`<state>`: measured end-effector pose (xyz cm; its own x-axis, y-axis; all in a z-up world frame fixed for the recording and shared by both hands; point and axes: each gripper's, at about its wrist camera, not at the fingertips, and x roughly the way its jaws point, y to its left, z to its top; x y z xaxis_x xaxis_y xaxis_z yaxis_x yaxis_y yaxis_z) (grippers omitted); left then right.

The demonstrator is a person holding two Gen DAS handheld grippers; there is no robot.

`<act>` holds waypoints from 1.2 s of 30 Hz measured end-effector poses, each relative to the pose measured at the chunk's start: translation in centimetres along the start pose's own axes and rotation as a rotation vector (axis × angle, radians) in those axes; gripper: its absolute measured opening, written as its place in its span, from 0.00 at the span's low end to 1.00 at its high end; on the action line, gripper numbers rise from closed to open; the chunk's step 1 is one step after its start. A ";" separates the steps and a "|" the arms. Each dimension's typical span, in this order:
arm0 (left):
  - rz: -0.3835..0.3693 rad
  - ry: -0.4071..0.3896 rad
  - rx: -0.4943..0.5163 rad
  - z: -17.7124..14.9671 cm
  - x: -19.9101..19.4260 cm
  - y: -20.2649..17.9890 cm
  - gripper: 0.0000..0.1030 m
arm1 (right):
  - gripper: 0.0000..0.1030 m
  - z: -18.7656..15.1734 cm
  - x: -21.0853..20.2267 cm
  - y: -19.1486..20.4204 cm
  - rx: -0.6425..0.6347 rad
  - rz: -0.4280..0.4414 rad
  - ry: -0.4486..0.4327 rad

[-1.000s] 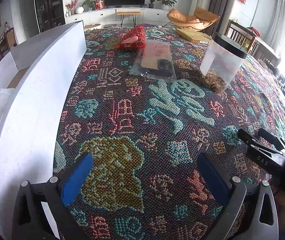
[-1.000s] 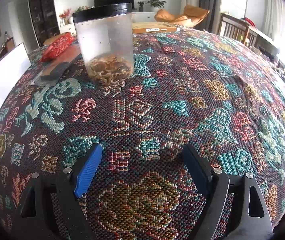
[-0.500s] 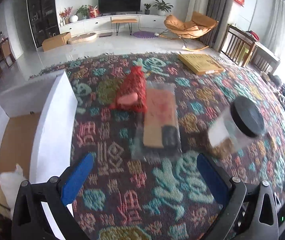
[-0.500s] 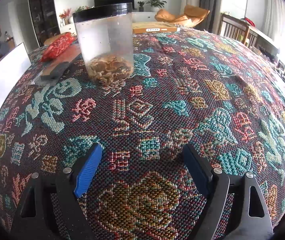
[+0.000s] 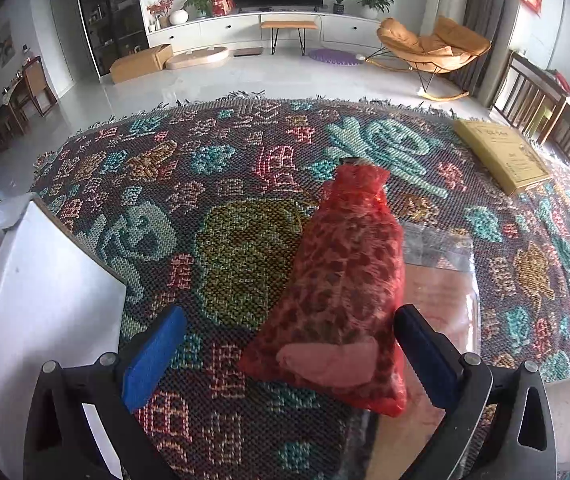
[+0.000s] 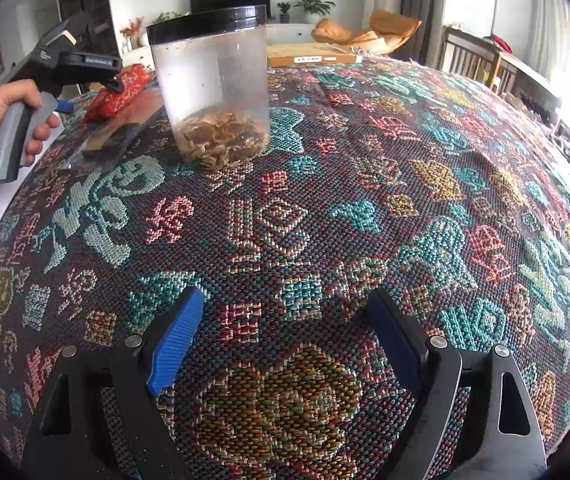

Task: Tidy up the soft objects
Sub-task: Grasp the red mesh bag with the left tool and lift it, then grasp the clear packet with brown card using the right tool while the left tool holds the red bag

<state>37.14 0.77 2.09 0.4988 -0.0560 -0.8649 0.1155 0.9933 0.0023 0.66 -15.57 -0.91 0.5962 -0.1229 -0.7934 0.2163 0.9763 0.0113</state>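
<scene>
A red mesh bag [image 5: 345,292] with a pink patch lies on the patterned cloth, partly over a clear flat packet [image 5: 441,300]. My left gripper [image 5: 289,356] is open, its blue pads either side of the bag's near end, apart from it. In the right wrist view the left gripper [image 6: 65,108] shows held in a hand over the red bag [image 6: 121,90]. My right gripper [image 6: 285,332] is open and empty, low over the cloth, well short of the jar.
A clear jar [image 6: 213,92] with a black lid and dried contents stands mid-table. A white box [image 5: 41,312] sits at the left table edge. A flat yellow box [image 5: 501,154] lies at the far right.
My left gripper has moved forward across the table from beside the white box to the red mesh bag, which now lies between its open pads. The right gripper has stayed still.
</scene>
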 end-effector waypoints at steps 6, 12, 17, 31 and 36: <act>-0.045 0.066 0.082 -0.2 1.1 -0.1 0.28 | 0.85 0.0 0.1 0.1 0.001 0.000 0.000; 0.104 0.023 0.032 -1.3 -0.1 1.8 0.22 | 0.85 0.1 0.1 0.1 0.000 0.001 0.000; 0.017 0.033 0.088 -3.8 -1.0 0.2 0.21 | 0.85 0.1 0.1 0.1 0.000 0.001 0.000; -0.041 -0.059 -0.116 -19.0 -15.4 2.3 0.19 | 0.85 2.0 -1.3 4.5 -0.088 0.221 -0.021; -0.011 -0.054 -0.093 -22.2 -15.7 2.1 0.19 | 0.84 9.5 0.8 12.7 -0.193 0.293 -0.015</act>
<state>10.46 5.93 4.51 0.5441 -0.0703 -0.8361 0.0426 0.9975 -0.0561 11.24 -5.01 4.43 0.6232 0.1662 -0.7642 -0.1150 0.9860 0.1207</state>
